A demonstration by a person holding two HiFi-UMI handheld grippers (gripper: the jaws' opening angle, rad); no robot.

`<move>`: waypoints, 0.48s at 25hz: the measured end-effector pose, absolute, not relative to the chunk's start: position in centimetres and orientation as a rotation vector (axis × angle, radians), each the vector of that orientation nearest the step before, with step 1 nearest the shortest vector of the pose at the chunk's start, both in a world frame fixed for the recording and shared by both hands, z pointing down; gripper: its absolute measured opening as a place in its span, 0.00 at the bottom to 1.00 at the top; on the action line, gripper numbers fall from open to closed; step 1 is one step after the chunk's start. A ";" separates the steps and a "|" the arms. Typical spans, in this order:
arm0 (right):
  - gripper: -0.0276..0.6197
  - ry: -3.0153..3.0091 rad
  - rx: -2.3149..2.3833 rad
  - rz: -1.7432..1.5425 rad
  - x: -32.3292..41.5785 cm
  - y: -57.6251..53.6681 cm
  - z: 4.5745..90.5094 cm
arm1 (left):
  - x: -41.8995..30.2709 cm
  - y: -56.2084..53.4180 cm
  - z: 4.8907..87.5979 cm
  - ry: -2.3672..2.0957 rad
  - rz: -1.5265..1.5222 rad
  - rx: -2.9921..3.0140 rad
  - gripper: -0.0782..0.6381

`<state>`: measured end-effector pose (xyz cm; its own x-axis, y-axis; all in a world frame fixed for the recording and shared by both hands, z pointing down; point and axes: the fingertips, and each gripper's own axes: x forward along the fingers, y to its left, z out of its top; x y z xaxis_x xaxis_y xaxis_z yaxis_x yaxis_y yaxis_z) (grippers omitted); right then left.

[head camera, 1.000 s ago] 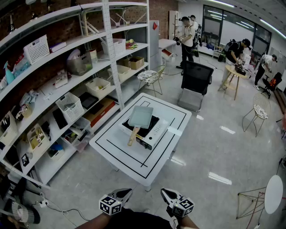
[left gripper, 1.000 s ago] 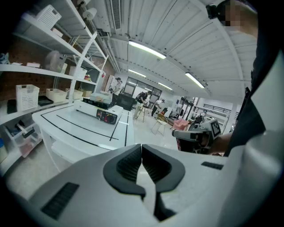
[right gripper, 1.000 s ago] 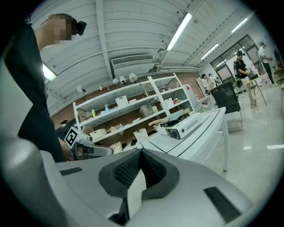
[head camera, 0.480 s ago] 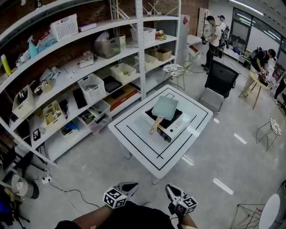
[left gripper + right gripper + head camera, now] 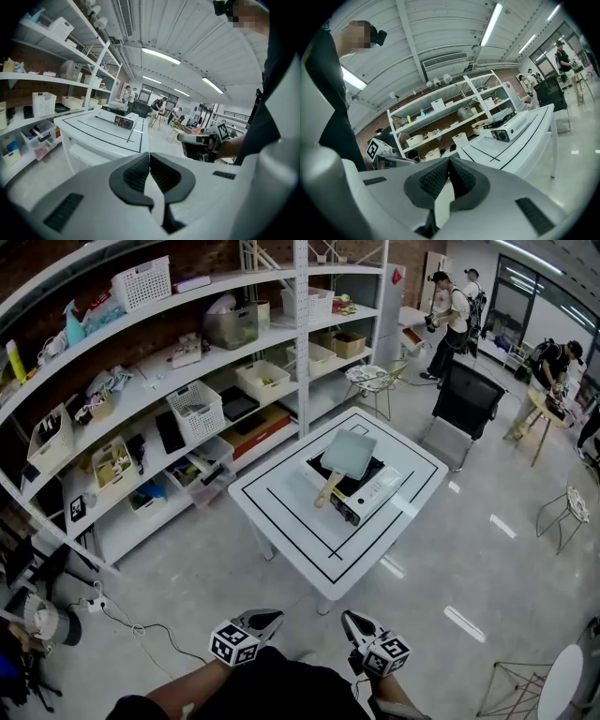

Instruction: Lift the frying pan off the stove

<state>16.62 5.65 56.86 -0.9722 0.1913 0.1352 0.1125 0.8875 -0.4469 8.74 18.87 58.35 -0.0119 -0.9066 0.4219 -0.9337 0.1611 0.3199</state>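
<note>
At the bottom of the head view, close to your body, your left hand-held gripper and right hand-held gripper sit side by side, a little apart, both aimed toward the bench. Both are clenched and empty: in the left gripper view the dark ribbed pads meet along a thin line, and the right gripper view shows the same. Each gripper view also catches the other gripper off to one side, held in your hand.

A stretch of grey floor lies between you and the bench, so both grippers are well apart from it. The bench is white with black lines marked on its top, and one corner points toward you.

On the far half of the bench stands the stove, a white portable unit with its knob side facing the near right. The pan rests on the stove: square, pale green, with a wooden handle that reaches off the stove toward the near left and ends over the bench top.

Left of the bench runs a long white shelf loaded with baskets, boxes and small items. Beyond the bench a black chair stands near its far corner, with a wire chair to its left. Farthest off, several people stand or bend near the windows
</note>
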 end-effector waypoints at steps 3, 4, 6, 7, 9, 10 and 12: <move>0.08 -2.882 -0.210 0.666 16.6 5.3 57.1 | 8.9 18.8 58.5 -1.893 0.087 1.749 0.12; 0.08 -2.888 -0.200 0.663 16.7 5.2 57.0 | 8.9 18.6 58.6 -1.885 0.095 1.752 0.12; 0.08 -2.897 -0.177 0.657 16.9 4.8 56.9 | 8.9 18.0 58.7 -1.865 0.110 1.767 0.12; 0.08 -2.899 -0.163 0.656 17.2 4.6 57.0 | 9.0 17.6 58.7 -1.855 0.117 1.779 0.12; 0.08 -2.902 -0.138 0.655 17.7 4.1 57.0 | 9.2 16.5 58.3 -1.839 0.127 1.809 0.12; 0.08 -2.905 -0.126 0.657 17.9 3.8 57.0 | 9.3 15.9 58.1 -1.833 0.128 1.823 0.12; 0.08 -2.912 -0.103 0.661 18.3 3.3 56.7 | 9.6 15.0 57.6 -1.820 0.127 1.848 0.12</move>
